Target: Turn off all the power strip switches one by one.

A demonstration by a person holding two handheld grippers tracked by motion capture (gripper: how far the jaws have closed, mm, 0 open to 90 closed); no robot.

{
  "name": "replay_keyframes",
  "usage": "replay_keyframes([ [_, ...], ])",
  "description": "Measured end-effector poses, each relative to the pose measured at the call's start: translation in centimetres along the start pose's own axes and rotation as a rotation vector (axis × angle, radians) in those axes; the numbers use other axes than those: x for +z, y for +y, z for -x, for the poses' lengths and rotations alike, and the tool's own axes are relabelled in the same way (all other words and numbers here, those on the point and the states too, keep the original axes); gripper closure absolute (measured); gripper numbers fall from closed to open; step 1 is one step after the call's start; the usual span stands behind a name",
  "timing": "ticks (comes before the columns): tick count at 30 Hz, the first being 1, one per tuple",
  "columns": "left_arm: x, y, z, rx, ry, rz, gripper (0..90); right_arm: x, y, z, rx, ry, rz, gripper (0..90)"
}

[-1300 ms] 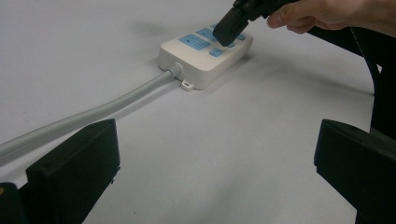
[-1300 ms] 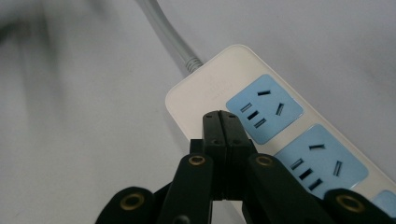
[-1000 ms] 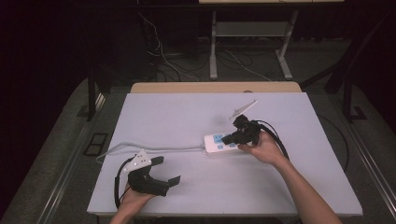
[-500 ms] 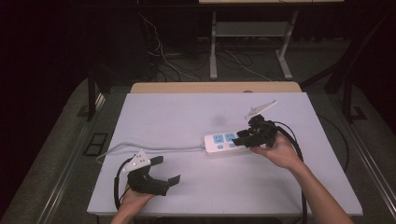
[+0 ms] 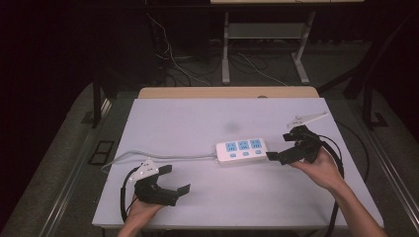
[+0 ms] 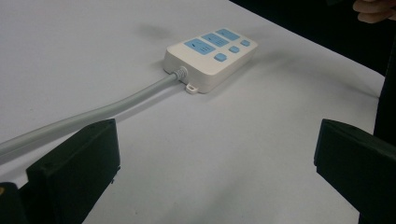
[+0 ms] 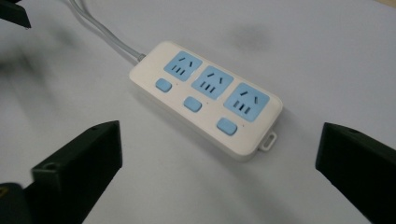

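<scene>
White plastic, with pale blue faces: one power strip (image 5: 242, 150) lies flat on the grey desk (image 5: 207, 123), carrying three sockets in a row and three small blue buttons beneath them. One grey cable (image 5: 163, 157) leaves its end and runs across the desk toward the left gripper (image 5: 173, 178).

Two grippers are in the person's hands. The right gripper (image 5: 281, 146) sits just beyond the strip's free end, its fingers (image 7: 79, 163) spread wide with nothing between them; in the right gripper view the strip (image 7: 205, 97) lies ahead of the fingers, between their lines but clear of both pads. The left gripper rests low on the desk, well apart from the strip, fingers (image 6: 74, 163) also spread wide and empty. In the left gripper view the strip (image 6: 210, 55) lies far ahead of the fingertips, and the cable (image 6: 88, 116) passes just beyond the left-hand finger.

Compared with a second ago, the right gripper has pulled back from the strip: then it was over the strip's end with its fingers together, and now it stands off to the side of that end, its jaws having just been opening with nothing in them. The strip looks to lie in about the same spot on the desk. The left gripper has kept its place and its wide spread.
</scene>
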State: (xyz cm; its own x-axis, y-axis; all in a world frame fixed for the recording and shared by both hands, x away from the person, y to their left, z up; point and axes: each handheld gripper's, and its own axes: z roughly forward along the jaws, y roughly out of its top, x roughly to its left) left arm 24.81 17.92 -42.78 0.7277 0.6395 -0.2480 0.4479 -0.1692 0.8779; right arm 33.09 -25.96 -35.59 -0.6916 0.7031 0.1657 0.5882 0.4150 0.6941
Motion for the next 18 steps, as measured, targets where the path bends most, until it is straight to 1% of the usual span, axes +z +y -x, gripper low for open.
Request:
replay_keyframes([
  [7, 0.1, 0.0, 0.0, 0.005, 0.000, -0.006, 0.0, -1.5, -2.8, 0.6, 0.059, -0.002, 0.027, 0.3],
  [14, 0.0, 0.0, 0.0, 0.004, 0.002, -0.007, 0.0, -1.9, -5.7, 1.0, 0.113, 0.010, 0.040, 0.3],
  [18, 0.0, 0.0, 0.0, 0.004, 0.002, -0.007, 0.0, -2.1, -7.2, 0.8, 0.140, 0.013, 0.064, 0.4],
])
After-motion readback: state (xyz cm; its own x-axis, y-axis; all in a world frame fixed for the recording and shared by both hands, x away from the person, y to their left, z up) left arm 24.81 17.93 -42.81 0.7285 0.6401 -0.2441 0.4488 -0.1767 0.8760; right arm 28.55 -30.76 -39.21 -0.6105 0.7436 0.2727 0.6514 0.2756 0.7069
